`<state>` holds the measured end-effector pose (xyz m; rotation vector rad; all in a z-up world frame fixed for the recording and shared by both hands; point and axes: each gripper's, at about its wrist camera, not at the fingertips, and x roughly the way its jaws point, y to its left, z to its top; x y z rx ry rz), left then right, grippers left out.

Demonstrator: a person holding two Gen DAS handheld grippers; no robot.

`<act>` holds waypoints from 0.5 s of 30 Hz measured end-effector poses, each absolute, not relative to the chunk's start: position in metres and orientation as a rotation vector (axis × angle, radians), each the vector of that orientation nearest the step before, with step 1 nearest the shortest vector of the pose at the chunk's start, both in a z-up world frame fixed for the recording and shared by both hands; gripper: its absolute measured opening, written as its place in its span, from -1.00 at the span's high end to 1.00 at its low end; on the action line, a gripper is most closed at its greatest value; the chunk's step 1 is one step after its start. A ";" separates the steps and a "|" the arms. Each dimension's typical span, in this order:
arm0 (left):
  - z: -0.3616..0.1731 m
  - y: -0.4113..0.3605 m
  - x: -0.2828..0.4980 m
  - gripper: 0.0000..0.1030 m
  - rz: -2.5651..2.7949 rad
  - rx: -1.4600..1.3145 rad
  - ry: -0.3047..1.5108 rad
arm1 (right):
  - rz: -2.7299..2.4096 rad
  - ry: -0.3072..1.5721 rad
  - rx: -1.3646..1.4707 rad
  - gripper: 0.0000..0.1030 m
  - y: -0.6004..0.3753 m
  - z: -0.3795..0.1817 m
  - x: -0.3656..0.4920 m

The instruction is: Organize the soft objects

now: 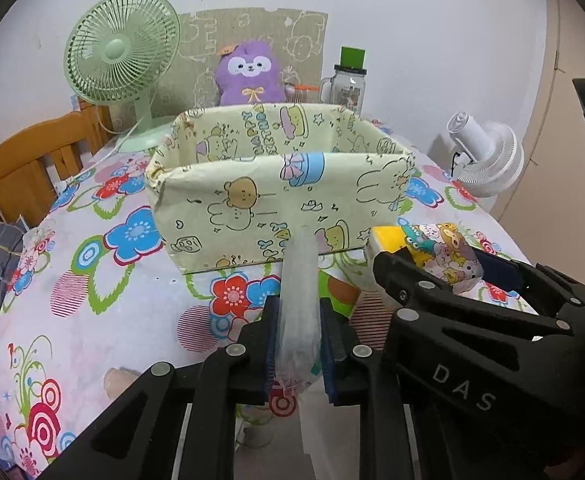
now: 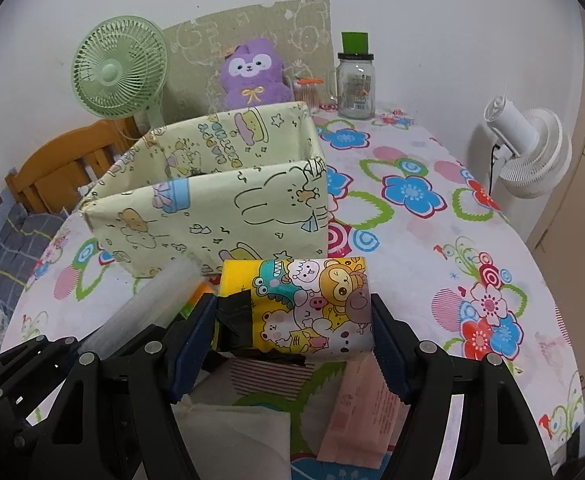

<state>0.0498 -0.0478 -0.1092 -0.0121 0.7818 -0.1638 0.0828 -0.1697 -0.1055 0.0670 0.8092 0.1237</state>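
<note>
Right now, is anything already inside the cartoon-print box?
Cannot tell: the box shows only its upper inner walls in both views; its floor is hidden.

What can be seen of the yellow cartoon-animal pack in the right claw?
The yellow pack looks like a soft, plastic-wrapped bundle printed with cartoon animals: a bear, a pig, a green dinosaur. Black tape patches its left end. It lies crosswise between the right claw's blue pads, which press on both ends, and it is lifted clear of the flowered tablecloth. It sits just in front of the pale green box, below the box's rim. The left claw's translucent white packet is close beside it; whether they touch is unclear.
</note>
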 end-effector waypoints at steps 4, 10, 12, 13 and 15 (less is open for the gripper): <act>-0.104 -0.047 0.044 0.67 -0.165 -0.013 0.766 | 0.127 0.795 0.065 -0.46 -0.168 -0.100 0.077; -0.095 -0.047 0.035 0.67 -0.168 -0.011 0.740 | 0.131 0.768 0.063 -0.46 -0.166 -0.089 0.067; -0.092 -0.046 0.032 0.67 -0.167 -0.011 0.731 | 0.131 0.759 0.062 -0.46 -0.165 -0.085 0.065; -0.089 -0.046 0.031 0.69 -0.167 -0.011 0.724 | 0.131 0.754 0.063 -0.46 -0.165 -0.083 0.063; -0.086 -0.045 0.030 0.76 -0.171 -0.013 0.715 | 0.131 0.745 0.064 -0.46 -0.165 -0.079 0.061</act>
